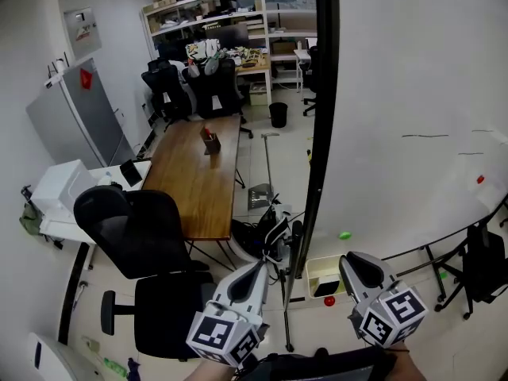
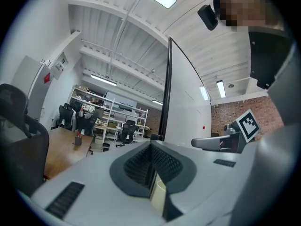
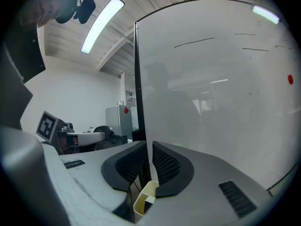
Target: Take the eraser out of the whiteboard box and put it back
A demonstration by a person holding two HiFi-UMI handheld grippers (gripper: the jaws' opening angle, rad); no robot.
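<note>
The cream whiteboard box (image 1: 317, 268) hangs at the lower edge of the whiteboard (image 1: 413, 94), with a dark shape (image 1: 325, 289) inside that may be the eraser. My left gripper (image 1: 259, 267) points at the board's black frame, left of the box, with its jaws shut and empty. To the box's right, my right gripper (image 1: 354, 259) has its jaws a narrow slit apart with nothing between them. The box's rim shows just below the jaws in the left gripper view (image 2: 159, 197) and in the right gripper view (image 3: 145, 197). The left gripper (image 2: 151, 163) and the right gripper (image 3: 146, 163) both point level.
A green magnet (image 1: 344, 235) and a red magnet (image 1: 480, 179) stick to the board. A red round thing (image 1: 329, 301) sits at the box's lower edge. A black office chair (image 1: 151, 244) and a wooden table (image 1: 198, 173) stand to the left. The board's stand legs (image 1: 432, 264) are at right.
</note>
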